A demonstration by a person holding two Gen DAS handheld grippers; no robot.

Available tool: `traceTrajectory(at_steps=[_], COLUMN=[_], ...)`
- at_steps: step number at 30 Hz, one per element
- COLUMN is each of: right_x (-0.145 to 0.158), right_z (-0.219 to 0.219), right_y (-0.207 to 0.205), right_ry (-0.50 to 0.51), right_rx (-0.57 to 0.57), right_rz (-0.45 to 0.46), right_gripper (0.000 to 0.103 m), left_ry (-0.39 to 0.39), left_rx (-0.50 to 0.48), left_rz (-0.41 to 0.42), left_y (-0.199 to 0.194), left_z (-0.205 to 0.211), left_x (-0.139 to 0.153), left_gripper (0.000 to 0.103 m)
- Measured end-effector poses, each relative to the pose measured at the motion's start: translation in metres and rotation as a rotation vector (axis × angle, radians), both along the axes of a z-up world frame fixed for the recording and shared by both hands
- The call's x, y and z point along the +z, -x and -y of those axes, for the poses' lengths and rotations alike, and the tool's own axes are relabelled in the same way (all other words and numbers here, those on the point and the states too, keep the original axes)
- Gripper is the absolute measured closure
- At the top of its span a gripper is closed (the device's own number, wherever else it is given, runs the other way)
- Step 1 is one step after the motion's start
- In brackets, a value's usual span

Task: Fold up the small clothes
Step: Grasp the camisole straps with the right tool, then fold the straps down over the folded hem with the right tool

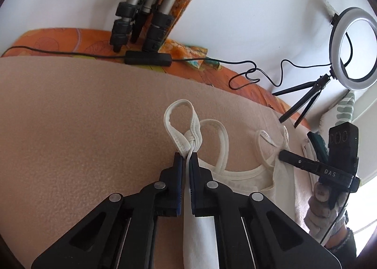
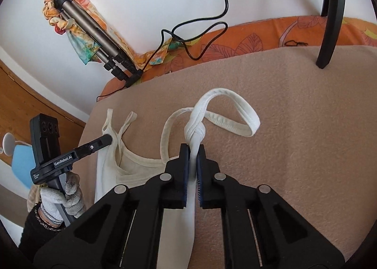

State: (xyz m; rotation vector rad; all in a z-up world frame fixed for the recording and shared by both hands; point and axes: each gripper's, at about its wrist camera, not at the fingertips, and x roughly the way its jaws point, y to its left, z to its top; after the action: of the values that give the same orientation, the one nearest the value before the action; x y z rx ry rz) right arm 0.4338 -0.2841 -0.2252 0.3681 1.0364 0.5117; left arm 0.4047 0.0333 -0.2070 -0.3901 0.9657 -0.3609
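Top, white, sleeveless, small: lies on a tan blanket, its body bunched and running back under both tools, neckline and straps toward the wall

Left tool: jaws nearly closed on a bunched shoulder strap of the top; the strap twists into a knot-like fold just past the fingertips and loops on over the blanket. White cloth trails back between the fingers toward the camera. In the right view this tool shows from the side, held in a hand wearing a grey-white knit glove, its tip at the straps on that side of the top

Right tool: jaws nearly closed on the other bunched strap, again twisted just beyond the tips, with a wide loop lying flat on the blanket to the right. Cloth runs back between the fingers. In the left view it appears side-on at the far edge of the top

Surroundings: orange leaf-print sheet beyond the blanket, against a white wall; folded tripod partly wrapped in a coloured scarf; black cable with an inline switch box along the sheet; ring light on a small stand near the blanket's corner
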Motion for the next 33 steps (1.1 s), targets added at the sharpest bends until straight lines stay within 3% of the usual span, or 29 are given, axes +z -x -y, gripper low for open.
traceTrajectory(at_steps=[1,6,16,25,33], right_x=[0.002,0.0,0.052,0.097,0.087], right_z=[0.001,-0.007,0.003,-0.003,-0.016], right_y=[0.0,-0.006,0.027,0.123,0.224], right_ry=[0.019,0.063,-0.003,0.047,0.179], right_rx=[-0.005,-0.001,0.021,0.082,0.122], right_rz=[0.008,0.0,0.097,0.177,0.215], right_gripper=[0.096,0.096,0.097,0.098,0.098], left_ry=[0.029,0.029,-0.002,-0.072,-0.155], left_rx=[-0.008,0.001,-0.051,-0.108,-0.171], left_rz=[-0.006,0.007,0.155,0.261,0.257], left_y=[-0.002,-0.002,0.036,0.121,0.214], left_z=[-0.002,-0.002,0.001,0.005,0.011], left_x=[-0.002,-0.001,0.053,0.093,0.078], left_gripper=[0.1,0.1,0.101,0.101,0.101])
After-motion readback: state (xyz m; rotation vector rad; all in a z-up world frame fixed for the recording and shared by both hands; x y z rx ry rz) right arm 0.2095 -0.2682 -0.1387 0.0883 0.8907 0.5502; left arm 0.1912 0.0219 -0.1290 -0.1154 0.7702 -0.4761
